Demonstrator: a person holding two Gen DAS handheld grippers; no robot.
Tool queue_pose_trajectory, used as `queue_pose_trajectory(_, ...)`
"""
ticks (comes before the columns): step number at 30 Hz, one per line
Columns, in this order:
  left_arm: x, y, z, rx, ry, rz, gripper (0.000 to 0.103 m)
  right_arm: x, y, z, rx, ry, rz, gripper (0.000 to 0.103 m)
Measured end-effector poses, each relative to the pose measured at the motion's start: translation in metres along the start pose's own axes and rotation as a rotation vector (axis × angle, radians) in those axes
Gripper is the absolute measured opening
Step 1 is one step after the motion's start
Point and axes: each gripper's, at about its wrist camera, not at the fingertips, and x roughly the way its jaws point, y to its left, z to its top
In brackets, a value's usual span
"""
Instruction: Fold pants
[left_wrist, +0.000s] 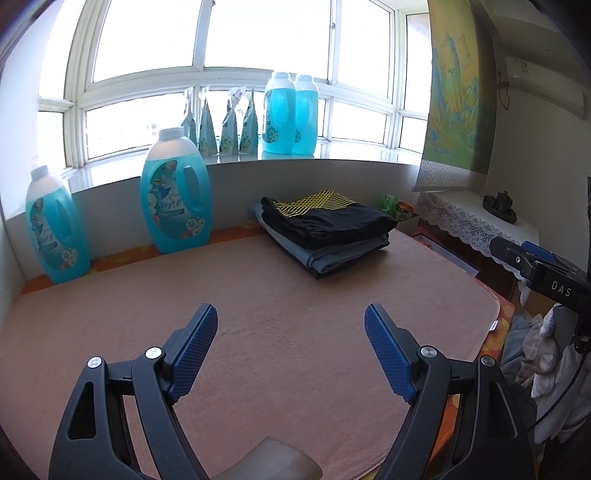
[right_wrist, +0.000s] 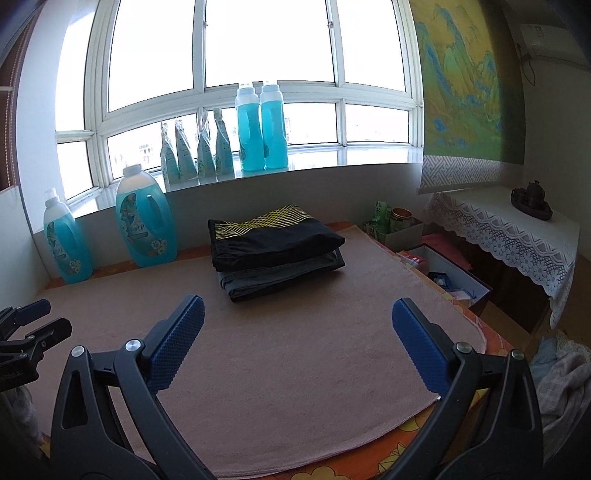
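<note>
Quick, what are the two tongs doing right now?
Left tongs: open, holding nothing.
Right tongs: open, holding nothing.

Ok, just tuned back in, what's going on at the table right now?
Nothing is being handled at the moment. The left gripper and the right gripper both hang open over the pink towel, holding nothing. Toward the back of the towel sits a stack of folded garments: black pants with a yellow pattern on top of grey pants. No unfolded pants lie on the towel; a heap of laundry shows off the right edge.
</note>
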Motion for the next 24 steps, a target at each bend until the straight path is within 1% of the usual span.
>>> queue_pose_trajectory(24, -0.006, -0.0069, 0.0014, 0.007, -0.013, -0.009, 0.082, -0.002, -0.0006, -0.0001, 0.0, -0.004, 0.004, 0.103)
